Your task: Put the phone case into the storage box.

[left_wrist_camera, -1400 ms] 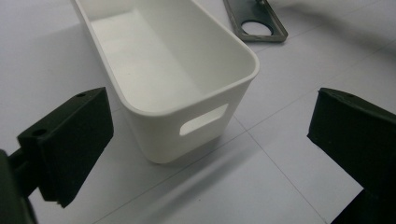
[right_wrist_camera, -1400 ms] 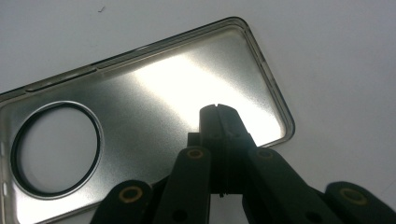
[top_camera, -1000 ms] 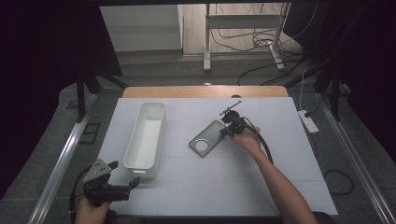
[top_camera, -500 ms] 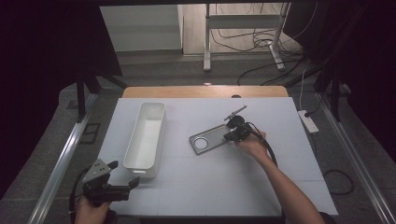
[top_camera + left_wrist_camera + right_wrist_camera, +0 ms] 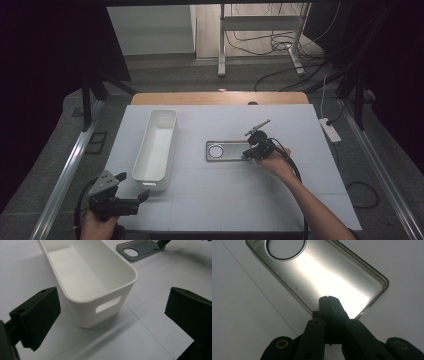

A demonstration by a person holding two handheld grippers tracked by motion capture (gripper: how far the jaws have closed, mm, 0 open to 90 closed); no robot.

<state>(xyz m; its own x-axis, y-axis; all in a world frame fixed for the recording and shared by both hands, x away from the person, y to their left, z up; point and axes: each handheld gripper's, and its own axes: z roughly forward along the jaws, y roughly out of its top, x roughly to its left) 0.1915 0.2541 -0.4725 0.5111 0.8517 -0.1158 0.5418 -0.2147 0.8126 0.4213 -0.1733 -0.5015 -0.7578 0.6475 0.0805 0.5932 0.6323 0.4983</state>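
The right gripper point(image 5: 251, 148) has its jaws closed together, their tips over the near-right end of the metal plate point(image 5: 226, 150), which lies flat mid-table, right of the white bin point(image 5: 156, 143). The left gripper point(image 5: 131, 196) rests at the near left, jaws wide apart and empty, just before the bin's near end

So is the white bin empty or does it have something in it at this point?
Empty. The white bin shows a bare floor and walls in the left gripper view; the high view shows the same. The metal plate lies outside it on the table.
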